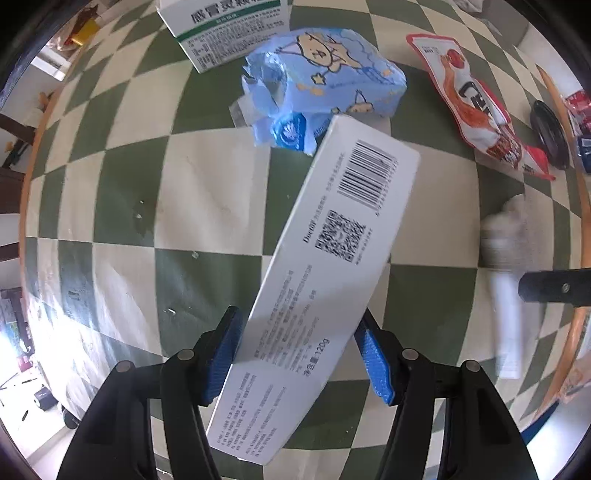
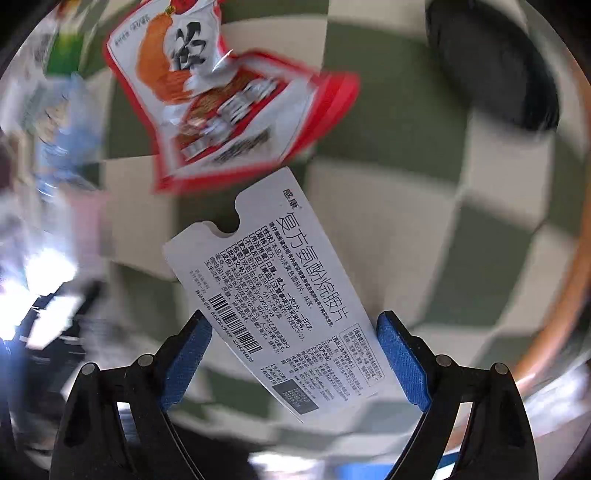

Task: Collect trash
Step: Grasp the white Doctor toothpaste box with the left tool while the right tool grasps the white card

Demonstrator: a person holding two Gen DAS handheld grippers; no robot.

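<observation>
Long white cardboard box (image 1: 325, 236) was pinched by the left claw (image 1: 299, 354), its lower end cut off; a flat white printed carton (image 2: 280, 295) sat between the spread right claw (image 2: 295, 358) pads, the surroundings blurred.

Green-and-cream checked tablecloth (image 1: 221, 192), blue-padded claw (image 1: 299, 354).

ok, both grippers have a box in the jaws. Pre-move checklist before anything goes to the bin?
1. Left gripper grip on long white barcode box: both blue pads touch its sides. Ok.
2. Right gripper grip on flattened medicine box: gaps show between the box and both pads. Not ok.
3. Right wrist view sharpness: background is smeared. Not ok.
4. Trash left on the checkered tablecloth: blue tissue pack, red snack pouch, green-and-white medicine box. Not ok, more remains.
5. Bin location: not identifiable in either view. Cannot tell.
</observation>
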